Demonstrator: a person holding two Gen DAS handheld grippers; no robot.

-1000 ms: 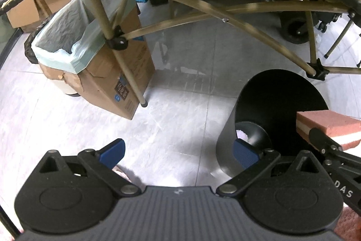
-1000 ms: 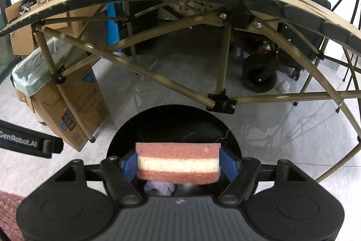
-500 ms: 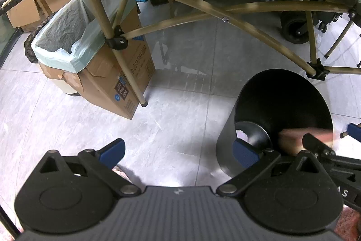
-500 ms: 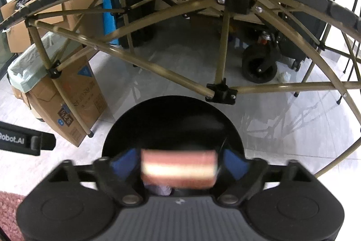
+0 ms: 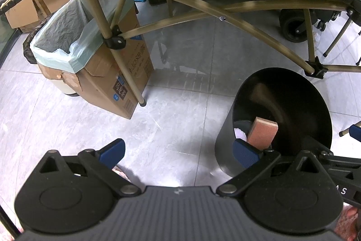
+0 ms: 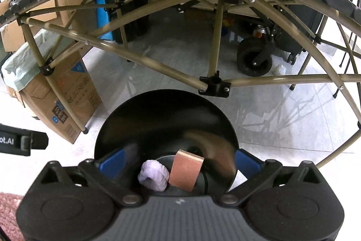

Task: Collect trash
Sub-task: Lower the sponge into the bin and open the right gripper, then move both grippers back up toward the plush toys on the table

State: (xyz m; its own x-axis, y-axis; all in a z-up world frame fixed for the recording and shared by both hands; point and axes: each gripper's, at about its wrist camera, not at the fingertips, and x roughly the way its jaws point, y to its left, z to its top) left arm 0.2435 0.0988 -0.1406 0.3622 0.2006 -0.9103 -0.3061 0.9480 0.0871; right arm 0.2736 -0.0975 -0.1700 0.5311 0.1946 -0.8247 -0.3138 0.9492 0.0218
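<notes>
Right gripper (image 6: pixel 179 160) over the round black bin (image 6: pixel 165 119), lower centre: jaws just opened wide, empty. Pink rectangular sponge (image 6: pixel 186 169) lies inside beside a crumpled lilac wad (image 6: pixel 153 175). Left gripper (image 5: pixel 179 154) jaws open, empty.

The left gripper (image 5: pixel 178 151) is being held wide open over the grey floor (image 5: pixel 171 123), with nothing between its blue pads (image 5: pixel 112 150). A pink sponge (image 5: pixel 262 133) is being seen inside the black bin (image 5: pixel 225 150), leaning on its wall. A cardboard box (image 5: pixel 126 69) lined with a green bag (image 5: pixel 82 49) is being kept beside a table leg (image 5: pixel 123 64).
</notes>
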